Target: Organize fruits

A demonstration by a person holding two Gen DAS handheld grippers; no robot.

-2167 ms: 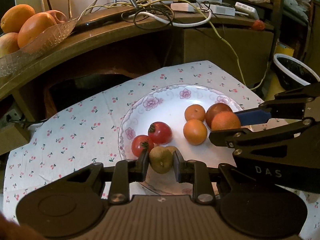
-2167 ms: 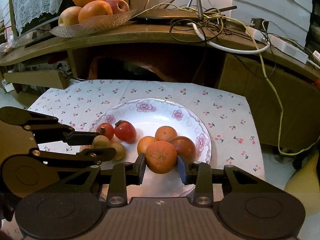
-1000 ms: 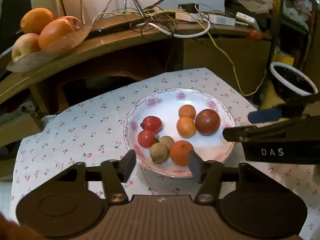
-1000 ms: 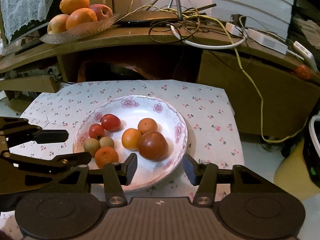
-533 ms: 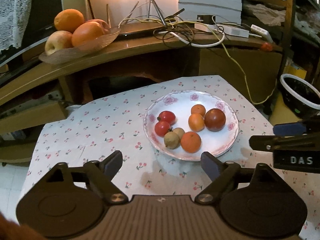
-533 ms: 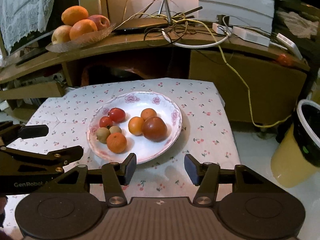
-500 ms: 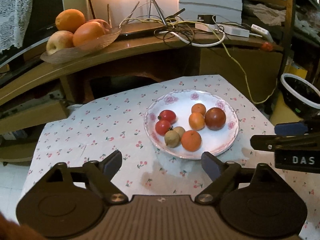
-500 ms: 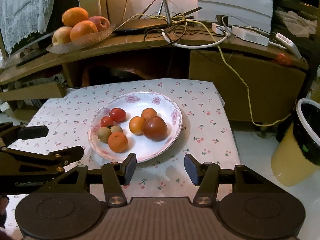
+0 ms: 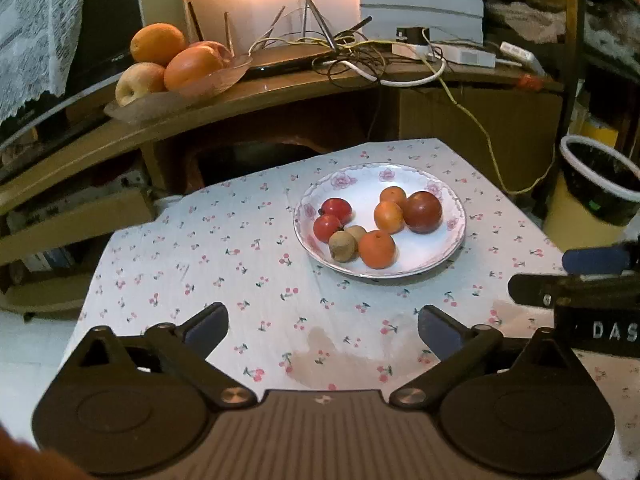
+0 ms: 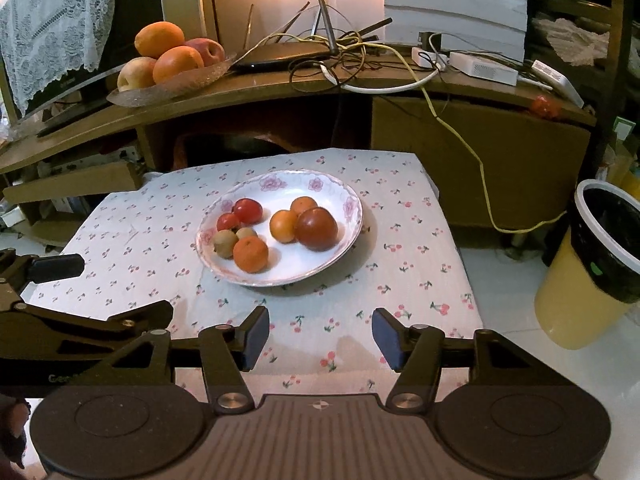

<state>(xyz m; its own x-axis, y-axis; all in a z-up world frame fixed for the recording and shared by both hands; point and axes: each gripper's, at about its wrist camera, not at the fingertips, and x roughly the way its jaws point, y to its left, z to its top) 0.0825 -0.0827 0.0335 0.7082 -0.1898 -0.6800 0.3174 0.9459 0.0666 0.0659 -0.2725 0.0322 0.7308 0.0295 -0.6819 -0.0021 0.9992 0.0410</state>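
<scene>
Both grippers have pulled back from the plate, which a second ago sat right at their fingertips and now lies well ahead of them on the cloth. The left gripper has just been opening and now stands at its widest, nothing between its fingers; the right gripper has also just been opening, to about half width, likewise empty. All seven fruits lie on the plate, ahead of and slightly right of the left fingers, ahead of and slightly left of the right ones: a dark tomato beside two oranges, two red tomatoes, two kiwis touching a third orange. With every fruit released and grouped by kind, the sorting looks finished, or close to it.
</scene>
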